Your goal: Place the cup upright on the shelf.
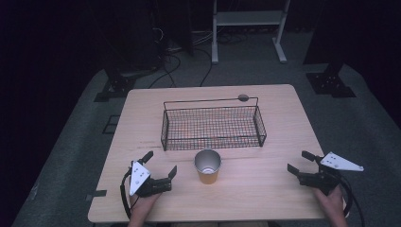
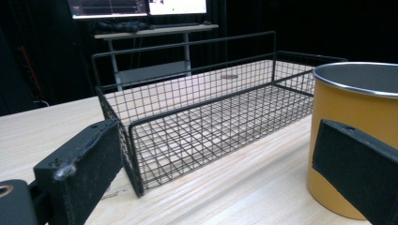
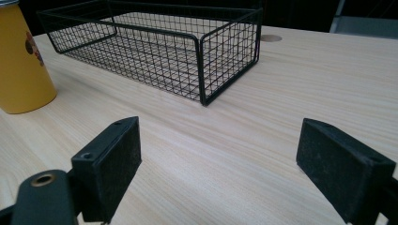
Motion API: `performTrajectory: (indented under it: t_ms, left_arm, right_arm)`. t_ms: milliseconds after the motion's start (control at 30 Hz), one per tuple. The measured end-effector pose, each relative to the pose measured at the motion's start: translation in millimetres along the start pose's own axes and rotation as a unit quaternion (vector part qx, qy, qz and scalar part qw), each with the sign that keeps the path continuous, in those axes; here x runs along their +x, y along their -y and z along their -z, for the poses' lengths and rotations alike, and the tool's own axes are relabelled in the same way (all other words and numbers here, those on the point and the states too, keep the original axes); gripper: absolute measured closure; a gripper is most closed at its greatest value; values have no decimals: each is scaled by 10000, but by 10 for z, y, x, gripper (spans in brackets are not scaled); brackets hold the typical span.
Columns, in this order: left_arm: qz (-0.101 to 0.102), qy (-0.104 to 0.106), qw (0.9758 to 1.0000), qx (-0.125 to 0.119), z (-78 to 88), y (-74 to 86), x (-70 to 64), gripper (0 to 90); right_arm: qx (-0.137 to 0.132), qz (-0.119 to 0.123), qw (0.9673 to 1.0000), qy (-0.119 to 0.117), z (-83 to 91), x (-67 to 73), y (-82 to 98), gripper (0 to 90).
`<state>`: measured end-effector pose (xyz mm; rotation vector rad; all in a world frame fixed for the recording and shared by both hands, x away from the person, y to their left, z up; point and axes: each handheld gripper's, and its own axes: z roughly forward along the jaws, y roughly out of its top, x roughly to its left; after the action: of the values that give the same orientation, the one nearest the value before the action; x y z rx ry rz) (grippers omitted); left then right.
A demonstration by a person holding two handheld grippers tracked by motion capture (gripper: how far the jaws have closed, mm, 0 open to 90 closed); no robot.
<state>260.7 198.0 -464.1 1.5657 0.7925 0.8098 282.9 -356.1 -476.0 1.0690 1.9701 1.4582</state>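
Observation:
A yellow metal cup point(image 1: 207, 166) stands upright near the table's front middle, its mouth open and silver inside. Behind it sits an empty black wire basket point(image 1: 213, 126). My left gripper point(image 1: 161, 164) rests open at the front left, its jaws spread, just left of the cup. In the left gripper view the cup point(image 2: 355, 140) stands close behind the right-hand jaw, with the basket point(image 2: 202, 122) ahead. My right gripper point(image 1: 300, 162) is open at the front right, well away from the cup. Its view has the cup point(image 3: 21, 61) far left and the basket point(image 3: 159, 44) ahead.
The wooden table point(image 1: 279, 142) has bare surface right of the basket and along the front edge. A round grommet hole point(image 1: 243, 98) lies at the back edge. Beyond the table are cables, stand bases and a white frame point(image 1: 248, 28) on the dark floor.

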Motion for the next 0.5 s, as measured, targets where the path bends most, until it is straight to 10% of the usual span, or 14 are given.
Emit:
performTrajectory:
  t_ms: [500]
  left_arm:
    - [-178, 417, 9989, 75, -50, -12, -132, 12]
  right_arm:
    - [-3, 8, 10000, 2, 1, 0, 0, 132]
